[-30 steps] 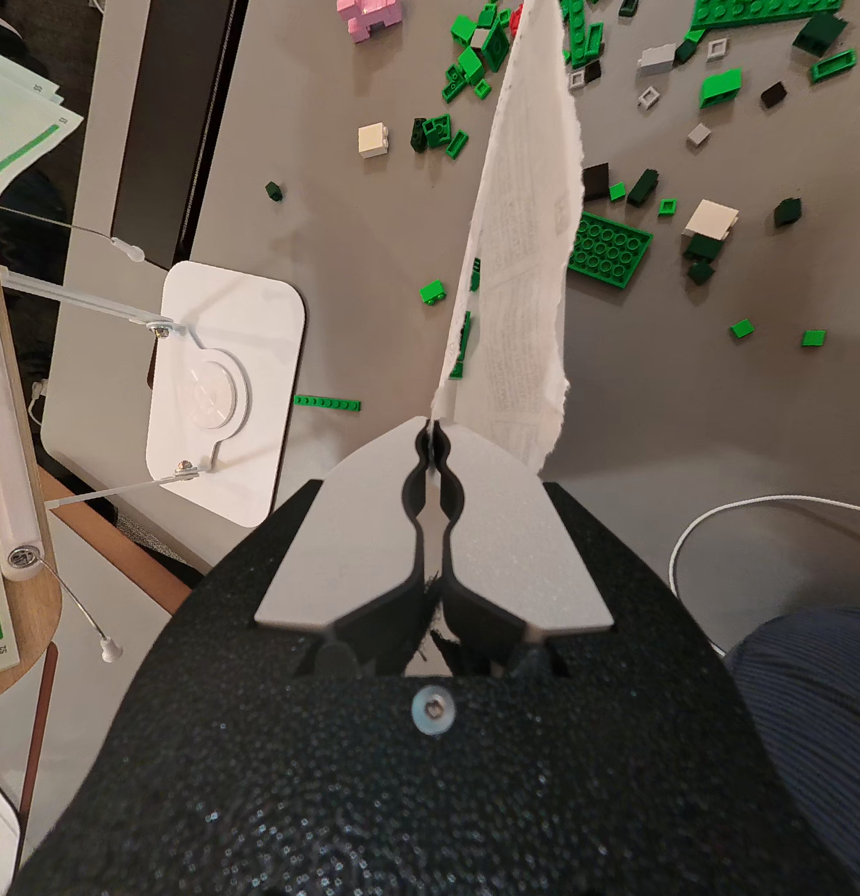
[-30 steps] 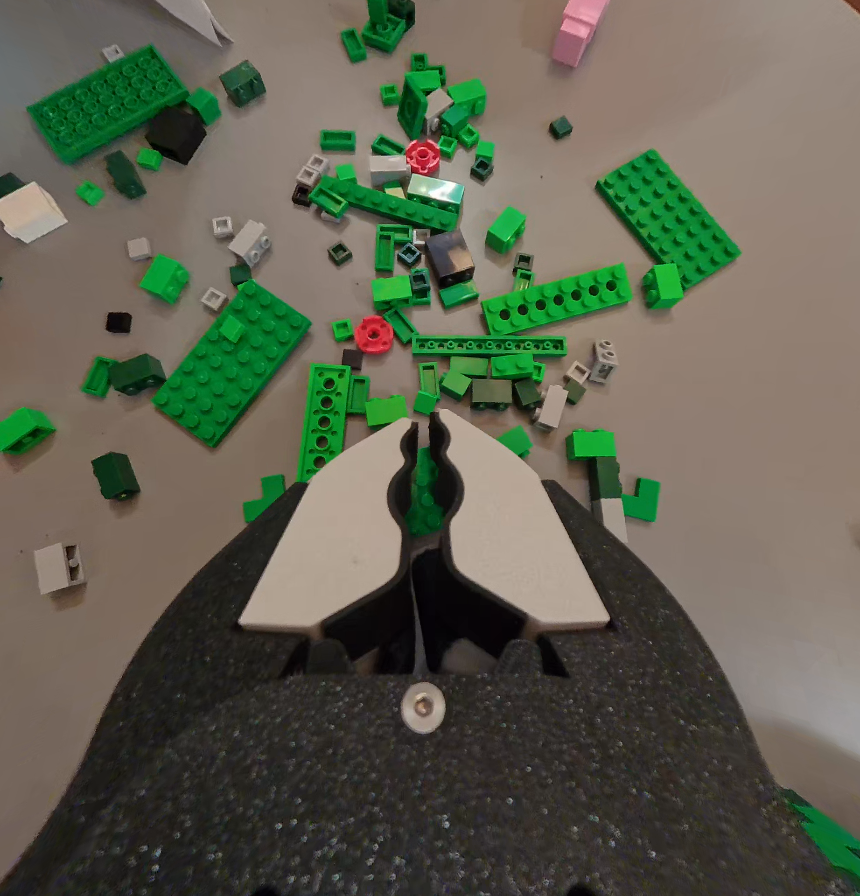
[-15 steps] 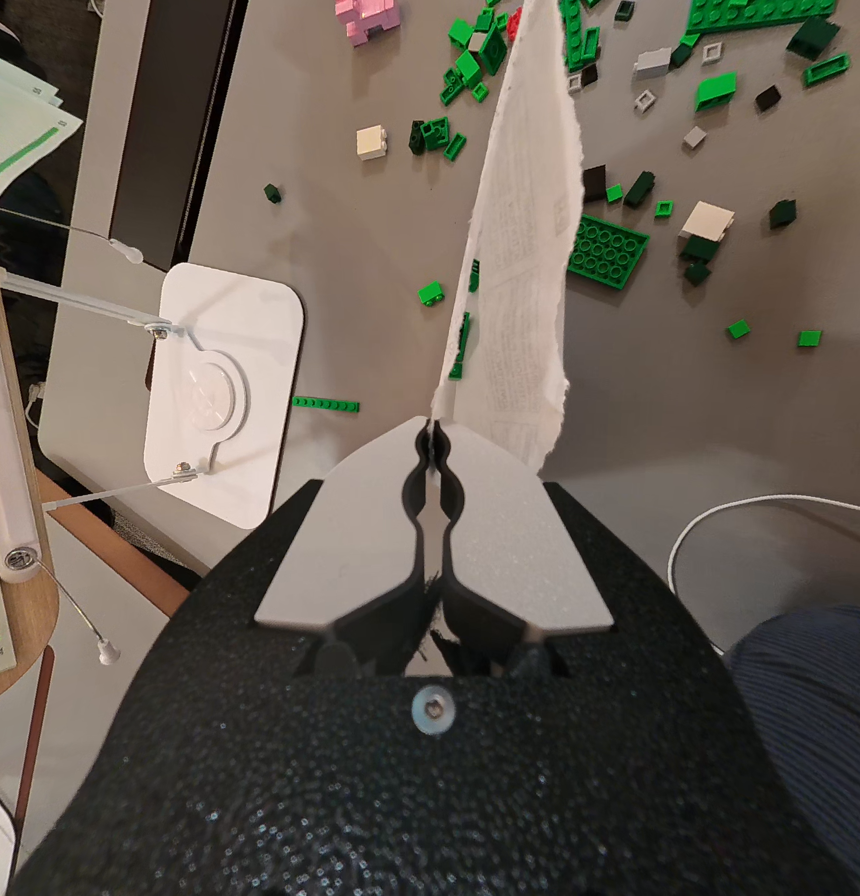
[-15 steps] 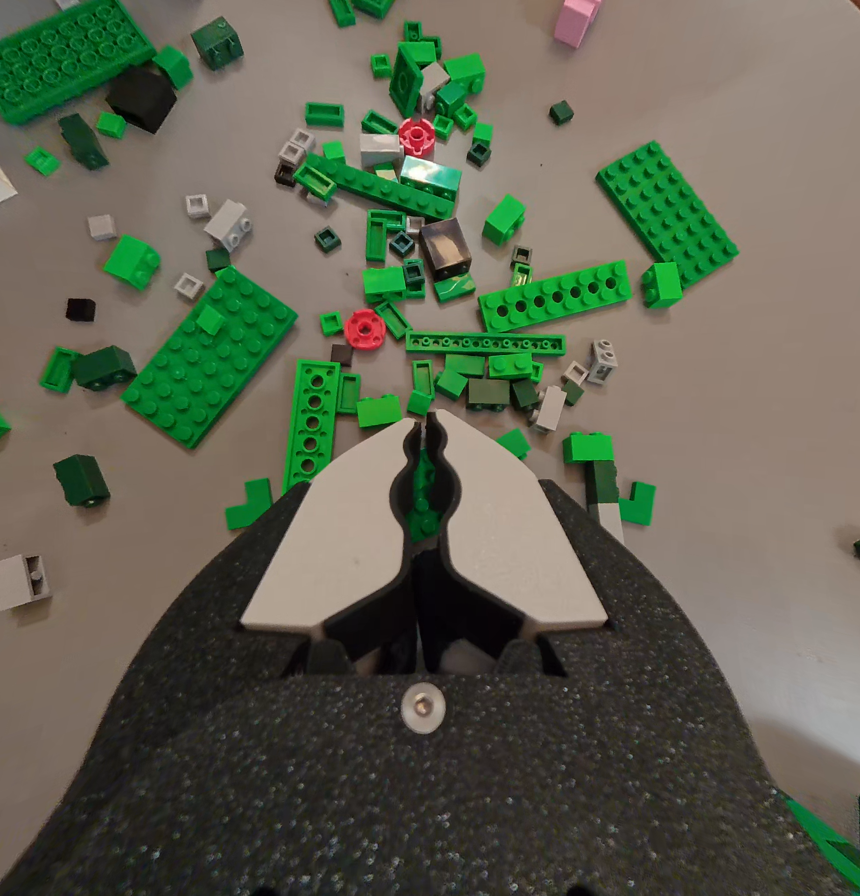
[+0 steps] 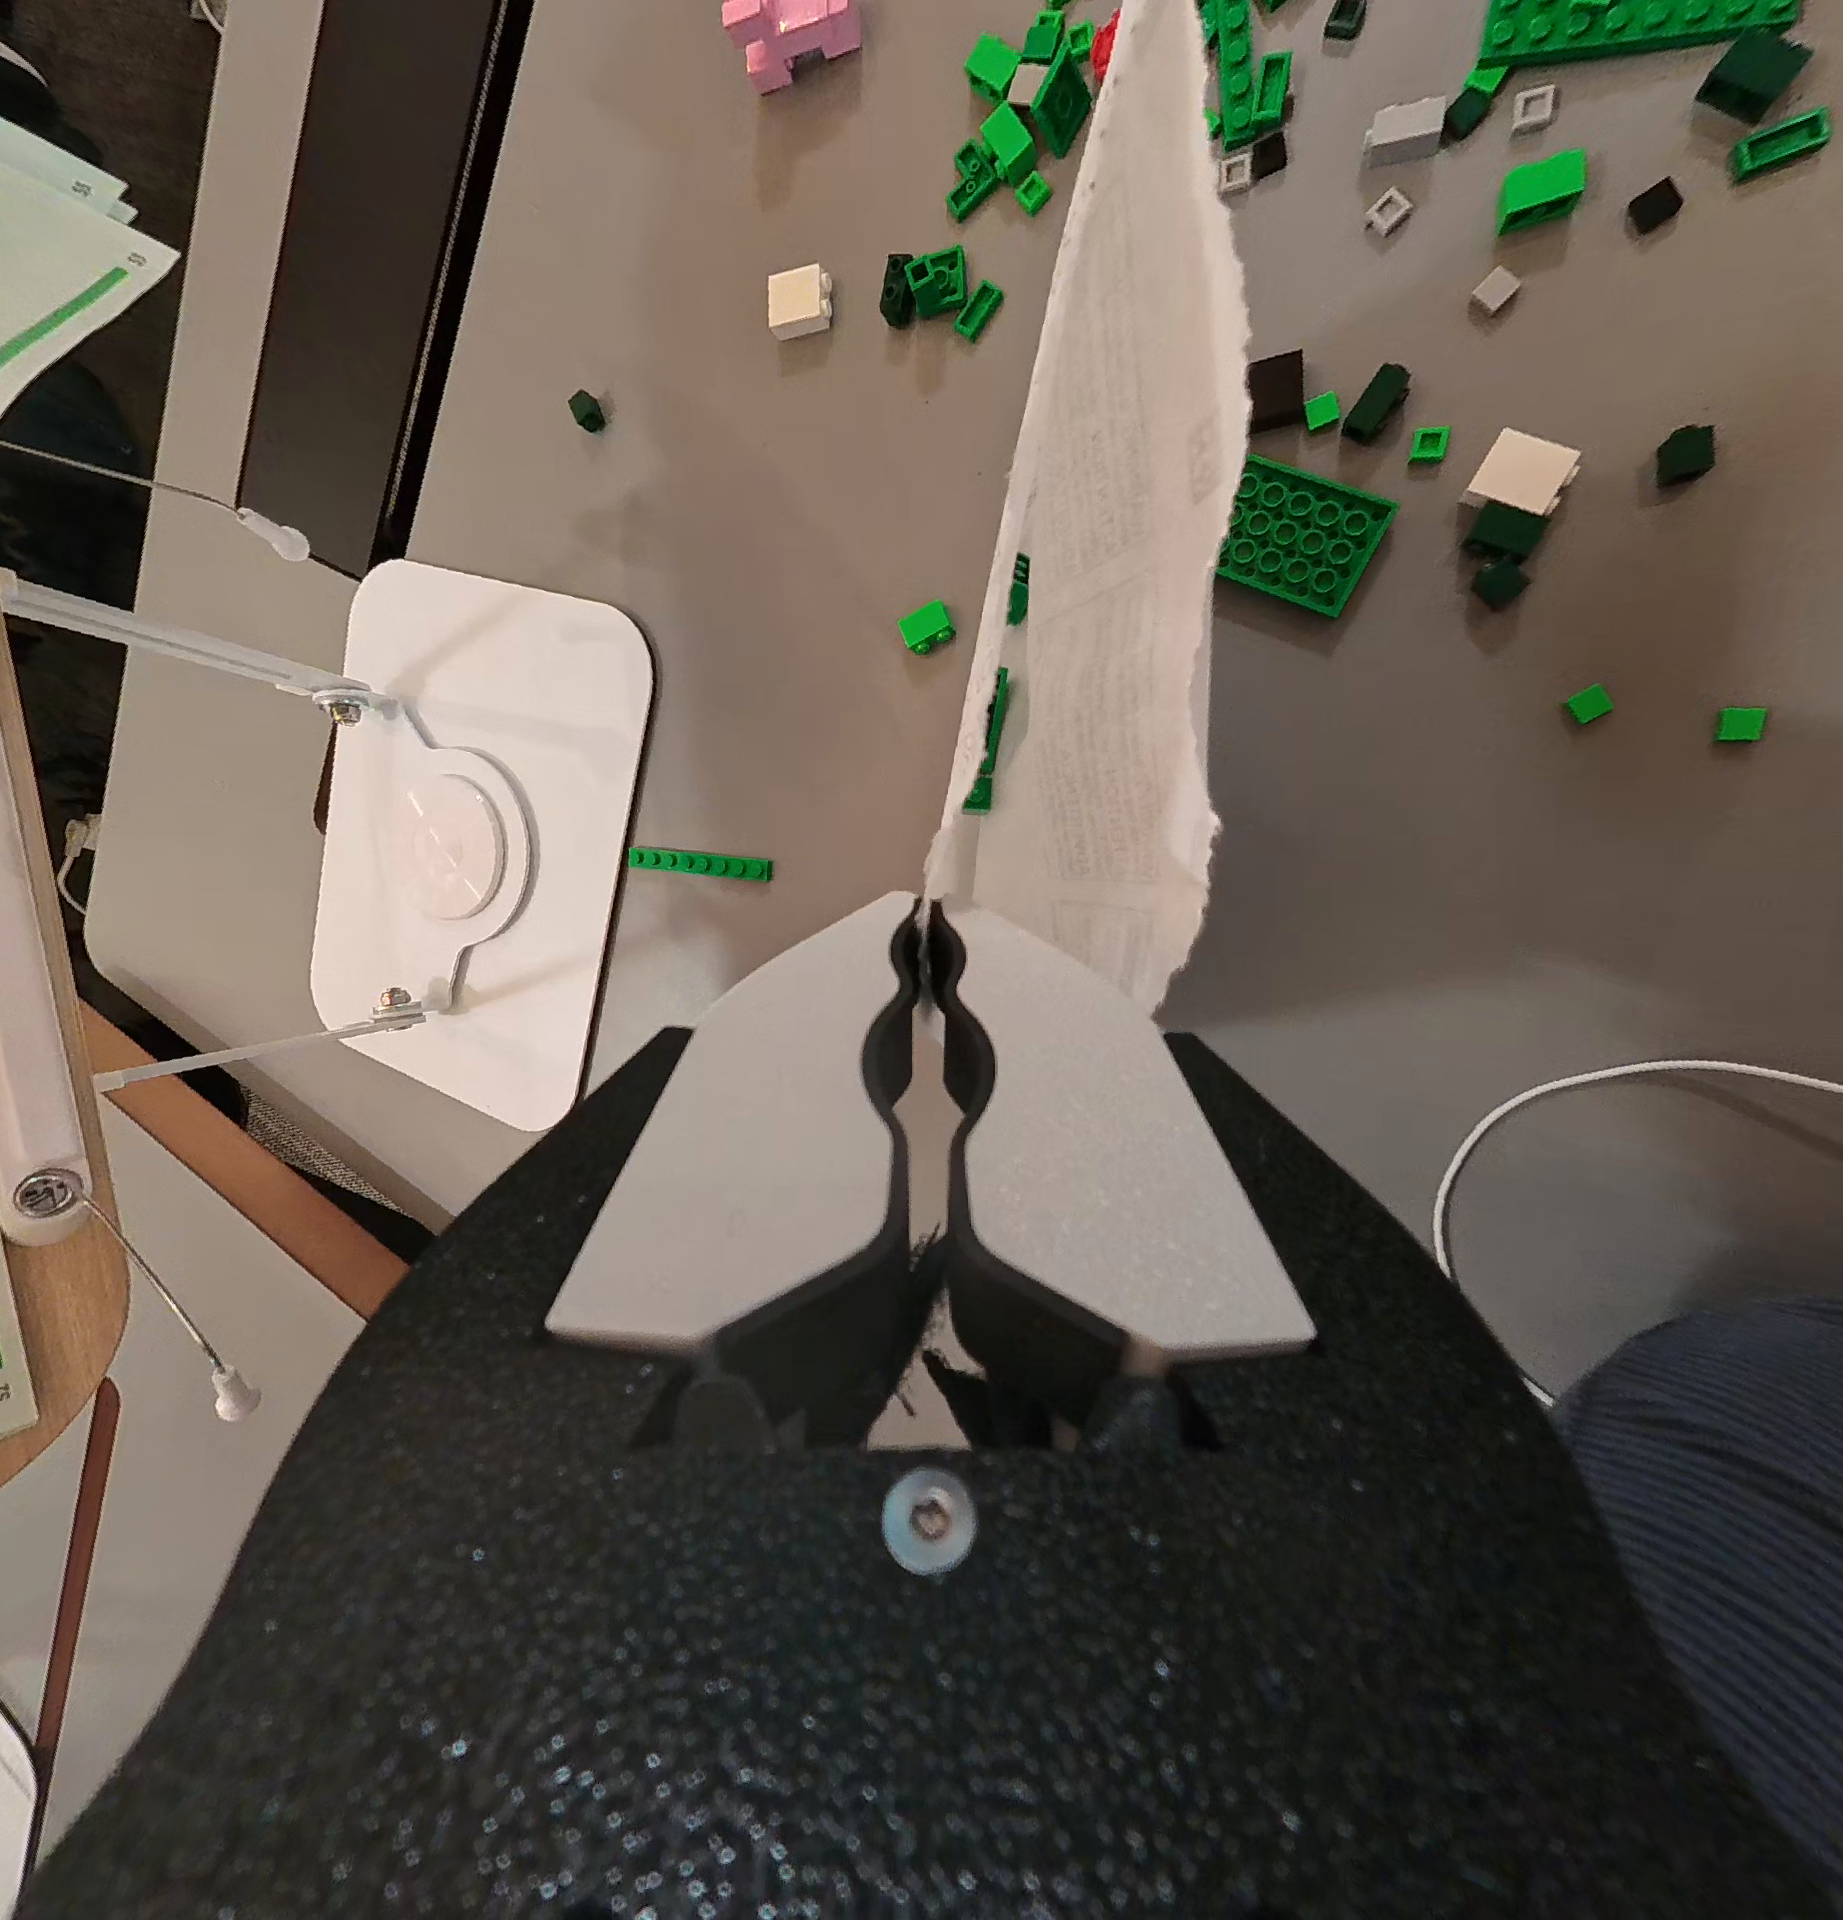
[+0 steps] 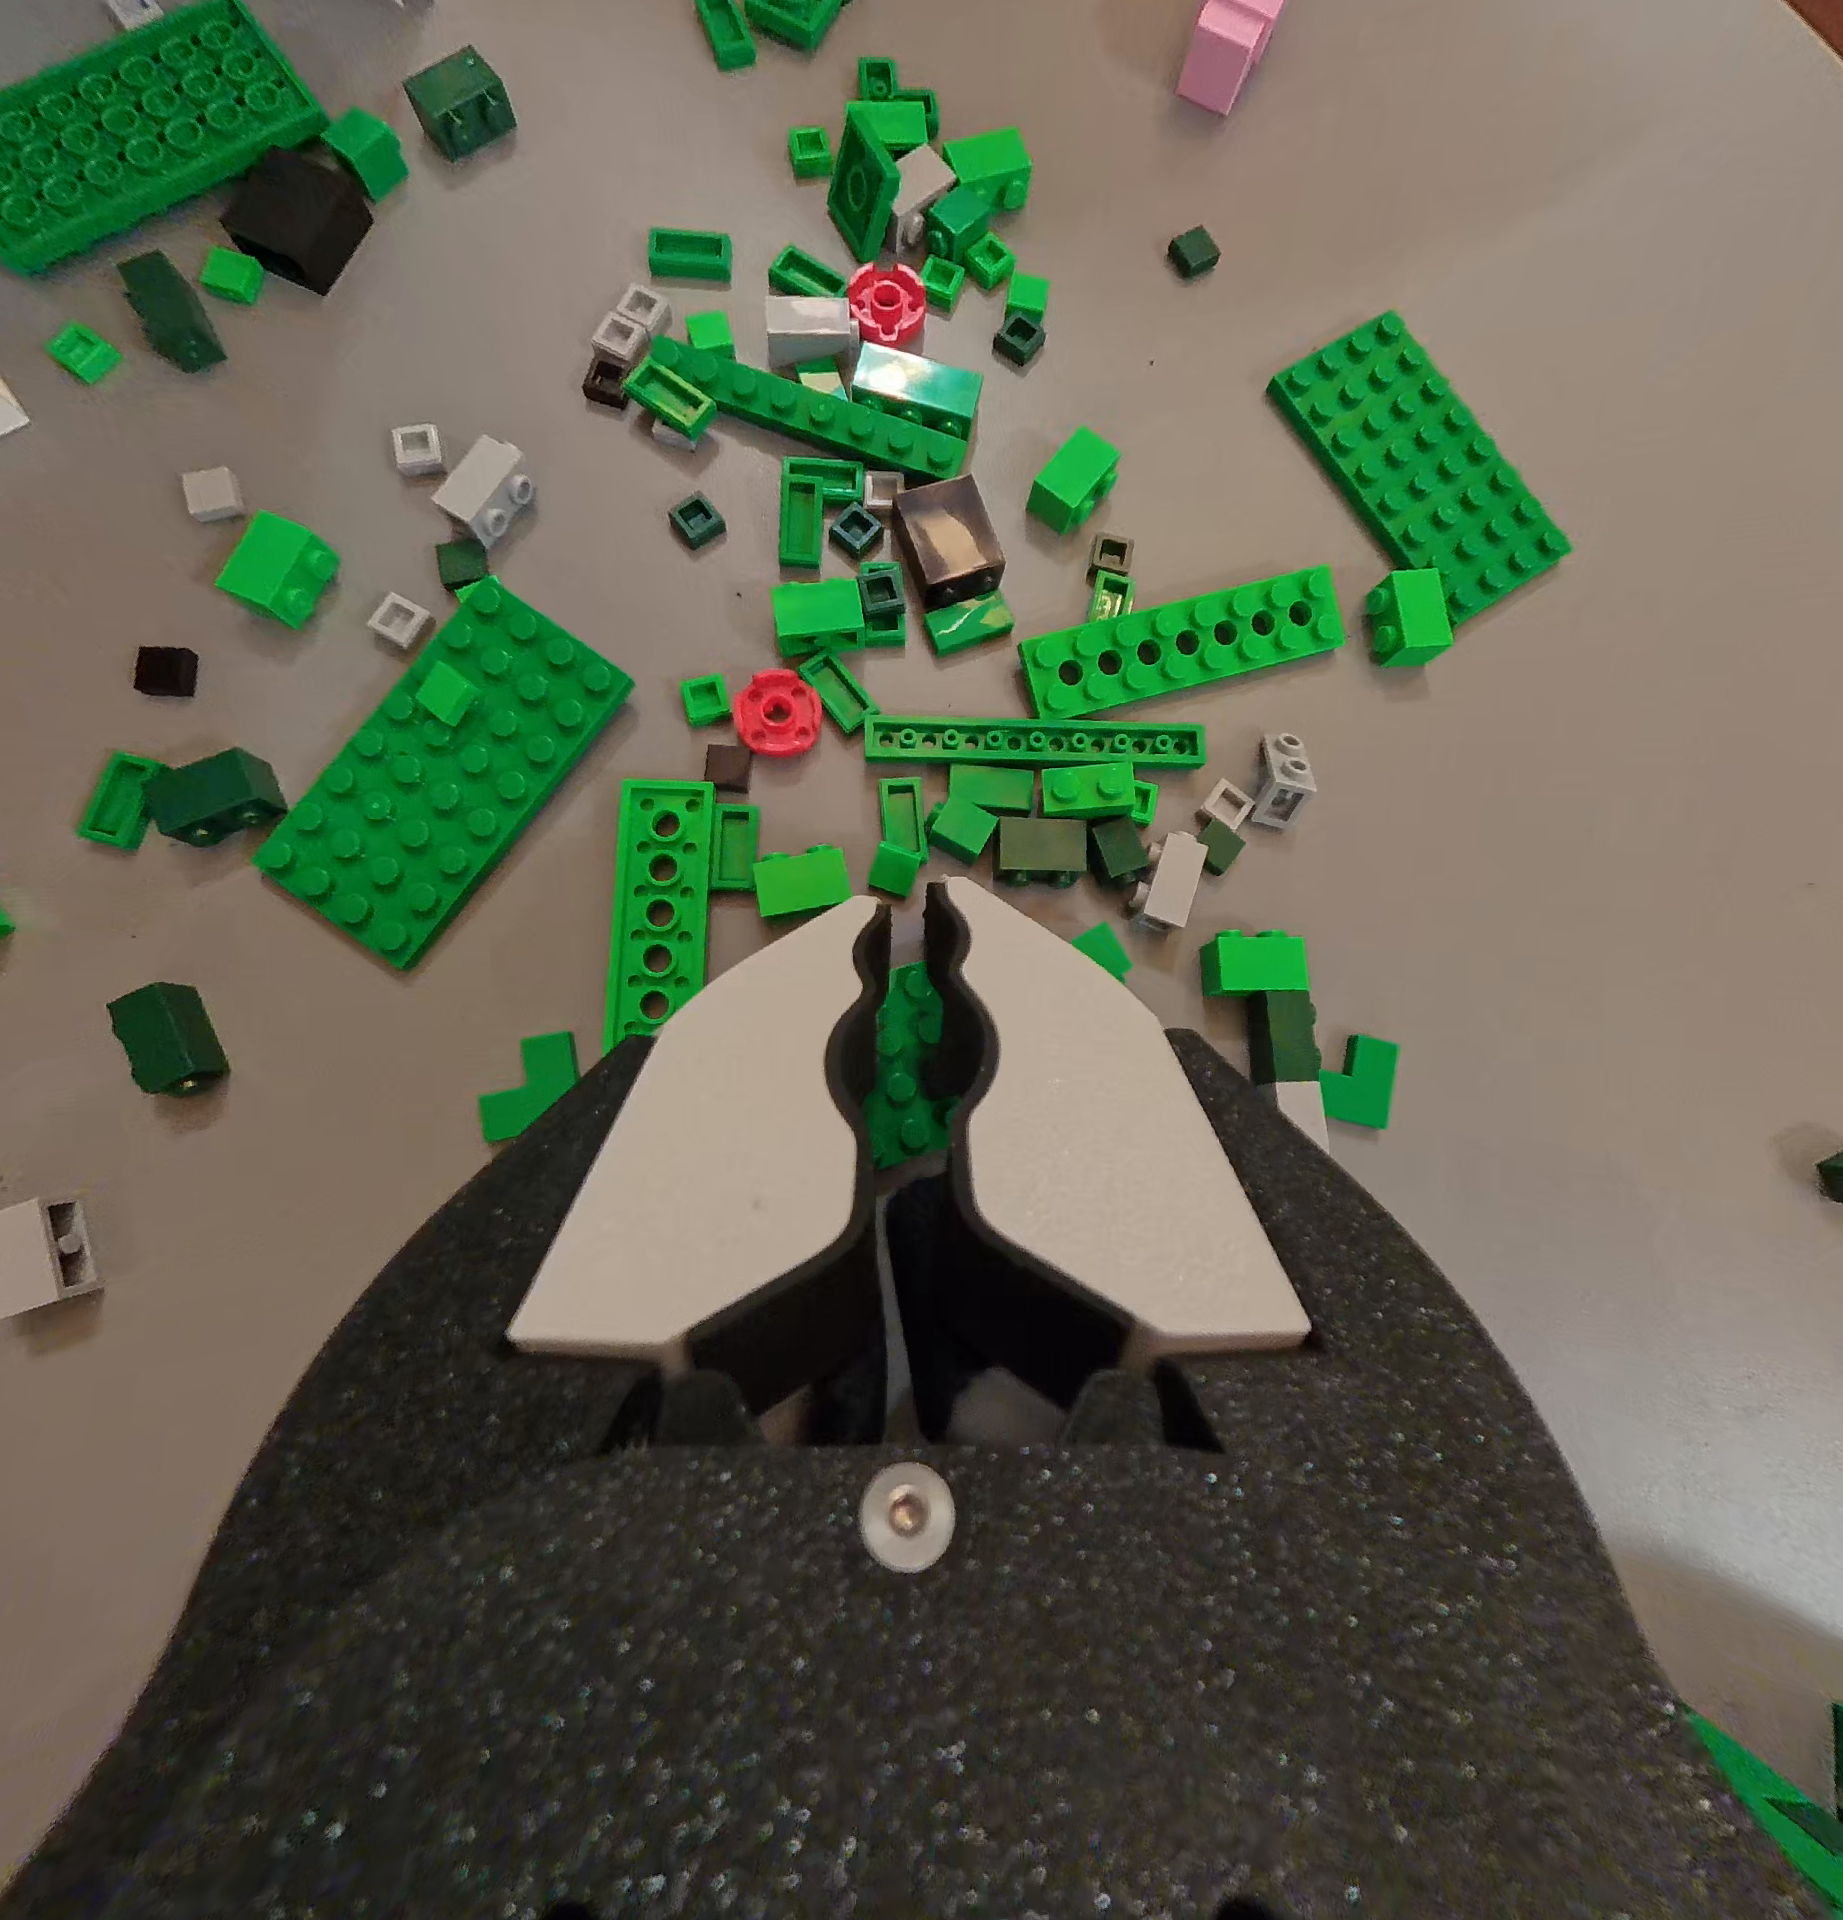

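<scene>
Between left gripper (image 5: 922, 914) fingers, torn paper (image 5: 1125, 540).

The torn white printed paper strip (image 5: 1125, 540) runs past the top edge. The studded green plate (image 6: 909, 1060) lies largely hidden behind the right gripper's grey fingers (image 6: 735, 1132). Whether they touch it is indeterminable.

left hand-held gripper (image 5: 925, 914) pinches torn paper strip (image 5: 1125, 540).

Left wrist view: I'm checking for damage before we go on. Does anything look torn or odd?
Yes. The white printed paper strip pinched in the left hand-held gripper has a ragged, torn right edge. It stands up above the grey table.
</scene>
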A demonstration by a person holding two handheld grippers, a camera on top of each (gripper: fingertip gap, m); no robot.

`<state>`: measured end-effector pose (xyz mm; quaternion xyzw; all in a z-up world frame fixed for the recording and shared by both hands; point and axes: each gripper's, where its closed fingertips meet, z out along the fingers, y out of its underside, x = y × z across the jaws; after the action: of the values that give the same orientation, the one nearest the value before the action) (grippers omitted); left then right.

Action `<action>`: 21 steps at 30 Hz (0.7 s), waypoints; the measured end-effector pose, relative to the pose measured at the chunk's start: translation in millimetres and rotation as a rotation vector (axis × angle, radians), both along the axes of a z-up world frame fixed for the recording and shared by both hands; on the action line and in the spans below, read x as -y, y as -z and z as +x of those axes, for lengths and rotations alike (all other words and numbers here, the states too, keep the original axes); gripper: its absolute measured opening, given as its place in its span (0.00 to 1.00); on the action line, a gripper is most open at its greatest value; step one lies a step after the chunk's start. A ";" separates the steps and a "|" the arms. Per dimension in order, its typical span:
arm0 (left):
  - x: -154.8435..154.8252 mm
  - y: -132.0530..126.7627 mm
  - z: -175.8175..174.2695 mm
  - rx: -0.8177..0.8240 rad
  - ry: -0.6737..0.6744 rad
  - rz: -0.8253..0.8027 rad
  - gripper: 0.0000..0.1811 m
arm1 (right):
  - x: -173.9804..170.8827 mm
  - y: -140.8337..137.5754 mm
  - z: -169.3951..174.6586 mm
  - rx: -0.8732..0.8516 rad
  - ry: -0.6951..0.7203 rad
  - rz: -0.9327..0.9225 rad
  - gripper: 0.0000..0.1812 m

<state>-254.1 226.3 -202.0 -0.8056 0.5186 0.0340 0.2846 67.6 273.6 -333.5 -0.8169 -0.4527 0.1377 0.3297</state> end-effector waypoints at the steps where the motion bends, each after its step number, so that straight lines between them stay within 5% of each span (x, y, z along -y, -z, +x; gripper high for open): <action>1: 0.0 -0.1 0.1 0.000 0.000 0.000 0.00 | -0.3 -0.1 0.0 -0.001 0.001 0.001 0.03; 15: -0.2 -0.2 -0.3 0.000 -0.002 0.000 0.00 | -2.8 -1.7 -1.8 0.000 0.003 0.019 0.04; 21: 0.9 -0.8 -2.8 0.013 -0.011 -0.003 0.00 | -26.9 -46.5 -74.3 -0.369 0.031 0.075 0.08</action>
<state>-256.9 225.4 -201.2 -0.8089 0.5124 0.0293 0.2867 -6.7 300.5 -287.0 -0.7719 -0.3766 0.2632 0.4394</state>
